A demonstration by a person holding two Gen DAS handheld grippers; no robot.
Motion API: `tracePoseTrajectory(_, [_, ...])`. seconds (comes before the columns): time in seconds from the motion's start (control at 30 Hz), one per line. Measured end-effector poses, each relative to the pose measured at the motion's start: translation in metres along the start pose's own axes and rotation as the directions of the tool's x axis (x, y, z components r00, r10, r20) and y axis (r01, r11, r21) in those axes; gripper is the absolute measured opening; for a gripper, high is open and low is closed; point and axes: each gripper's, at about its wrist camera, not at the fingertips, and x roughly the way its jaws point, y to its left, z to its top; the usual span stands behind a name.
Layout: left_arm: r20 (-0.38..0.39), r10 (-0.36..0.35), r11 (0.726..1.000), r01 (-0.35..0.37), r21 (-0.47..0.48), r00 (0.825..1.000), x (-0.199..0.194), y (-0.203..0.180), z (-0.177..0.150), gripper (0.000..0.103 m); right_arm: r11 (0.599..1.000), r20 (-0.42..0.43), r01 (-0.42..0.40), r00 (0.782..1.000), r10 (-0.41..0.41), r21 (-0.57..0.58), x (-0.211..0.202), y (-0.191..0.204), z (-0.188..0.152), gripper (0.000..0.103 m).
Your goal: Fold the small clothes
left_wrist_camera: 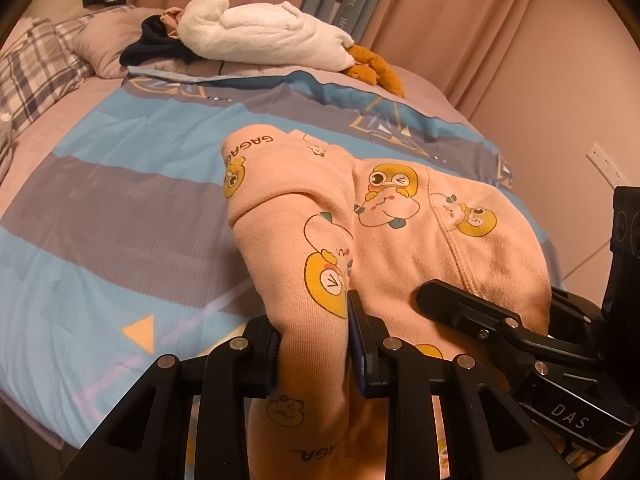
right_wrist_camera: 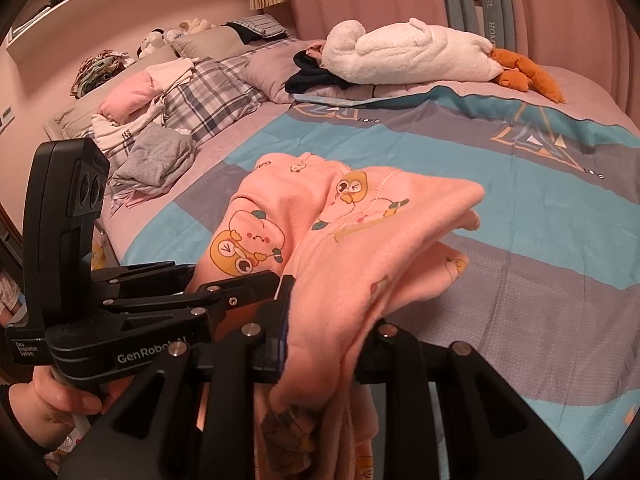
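A small pink garment (left_wrist_camera: 400,232) printed with yellow cartoon animals lies bunched on the striped blue and grey bedspread (left_wrist_camera: 120,184). My left gripper (left_wrist_camera: 314,344) is shut on a fold of its near edge. My right gripper (right_wrist_camera: 320,344) is shut on another fold of the same garment (right_wrist_camera: 360,248), close beside the left one. The right gripper shows in the left wrist view (left_wrist_camera: 500,320) at the right, and the left gripper shows in the right wrist view (right_wrist_camera: 180,300) at the left. The far part of the garment rests on the bed.
A white plush toy (left_wrist_camera: 264,32) with orange feet and dark clothes (left_wrist_camera: 156,48) lie at the far side of the bed. Plaid pillows (right_wrist_camera: 212,96) and a pile of folded clothes (right_wrist_camera: 156,160) sit at the left. Pink curtains (left_wrist_camera: 460,20) hang behind.
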Motion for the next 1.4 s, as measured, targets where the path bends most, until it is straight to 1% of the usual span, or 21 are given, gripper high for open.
tracePoseTrajectory(0.33, [0.011, 0.001, 1.000, -0.001, 0.027, 1.000, 0.007, 0.000, 0.014, 0.027, 0.999, 0.015, 0.031, 0.999, -0.031, -0.015, 0.007, -0.002, 0.012, 0.024])
tracePoseTrajectory(0.83, [-0.004, 0.006, 0.996, -0.005, 0.088, 1.000, 0.035, -0.012, 0.043, 0.027, 0.999, 0.037, 0.052, 0.998, -0.052, 0.007, 0.019, -0.033, 0.036, 0.024])
tracePoseTrajectory(1.17, [-0.030, 0.008, 0.995, -0.005, 0.098, 1.000, 0.069, -0.007, 0.069, 0.027, 0.997, 0.030, 0.072, 0.997, -0.073, 0.017, 0.048, -0.057, 0.060, 0.024])
tracePoseTrajectory(1.4, [-0.050, 0.017, 0.996, -0.013, 0.083, 0.999, 0.093, 0.007, 0.087, 0.027, 0.997, 0.018, 0.077, 0.997, -0.077, 0.019, 0.075, -0.069, 0.074, 0.024])
